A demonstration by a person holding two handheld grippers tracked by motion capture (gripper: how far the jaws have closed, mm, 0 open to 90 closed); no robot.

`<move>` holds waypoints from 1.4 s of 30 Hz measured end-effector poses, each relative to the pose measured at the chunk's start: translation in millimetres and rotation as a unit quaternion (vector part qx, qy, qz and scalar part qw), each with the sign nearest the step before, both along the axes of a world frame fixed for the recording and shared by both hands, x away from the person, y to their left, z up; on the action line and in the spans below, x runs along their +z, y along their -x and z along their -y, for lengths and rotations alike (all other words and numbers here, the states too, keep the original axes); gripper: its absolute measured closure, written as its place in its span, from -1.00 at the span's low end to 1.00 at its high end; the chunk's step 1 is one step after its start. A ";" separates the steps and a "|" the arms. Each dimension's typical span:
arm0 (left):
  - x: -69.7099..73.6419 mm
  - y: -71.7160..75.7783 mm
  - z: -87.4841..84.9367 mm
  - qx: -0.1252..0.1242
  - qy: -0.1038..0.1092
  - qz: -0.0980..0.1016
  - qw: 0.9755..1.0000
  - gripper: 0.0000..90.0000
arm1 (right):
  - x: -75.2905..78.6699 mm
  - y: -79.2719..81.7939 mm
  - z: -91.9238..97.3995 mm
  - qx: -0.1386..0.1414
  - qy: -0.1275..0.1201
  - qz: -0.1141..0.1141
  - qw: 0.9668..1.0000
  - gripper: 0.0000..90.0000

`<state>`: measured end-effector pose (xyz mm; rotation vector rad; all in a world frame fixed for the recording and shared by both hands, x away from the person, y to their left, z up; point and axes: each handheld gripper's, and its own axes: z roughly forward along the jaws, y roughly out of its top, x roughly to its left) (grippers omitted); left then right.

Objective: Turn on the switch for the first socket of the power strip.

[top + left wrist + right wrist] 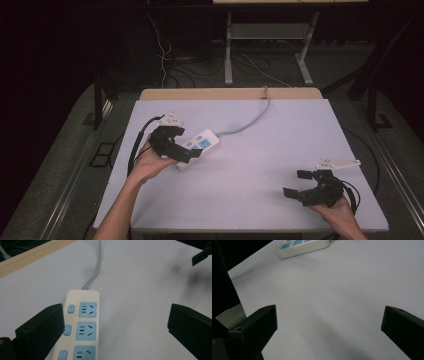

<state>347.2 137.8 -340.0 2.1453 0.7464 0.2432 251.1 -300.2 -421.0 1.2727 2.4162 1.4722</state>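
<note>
High view: pale table (260,165) amid dark room, both tools wide, left tool (186,150) over power strip (202,142).

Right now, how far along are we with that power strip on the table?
Early on. Done: the left hand-held gripper has reached the power strip, jaws wide open, one jaw at its blue switches. In hand: it seems to be lining up on a switch or the body; nothing is gripped. Left: closing or pressing. All visible sockets are empty, the grey cord runs off the far edge, and the right hand-held gripper waits open, well apart.
</note>
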 end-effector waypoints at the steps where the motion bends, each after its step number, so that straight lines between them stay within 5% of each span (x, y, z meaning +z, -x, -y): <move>1: -0.2 -1.6 1.1 0.000 -0.001 -0.001 1.000 -1.00 | 0.0 0.0 0.1 0.000 0.000 0.000 1.000 -1.00; 28: 8.8 -47.3 8.1 -0.003 -0.046 -0.007 0.999 -0.95 | 0.0 -0.1 1.8 -0.002 0.003 -0.001 1.000 -1.00; 42: 10.5 -72.6 8.2 -0.002 -0.053 -0.003 0.999 -0.50 | -0.4 -0.9 1.7 0.000 0.005 -0.004 1.000 -1.00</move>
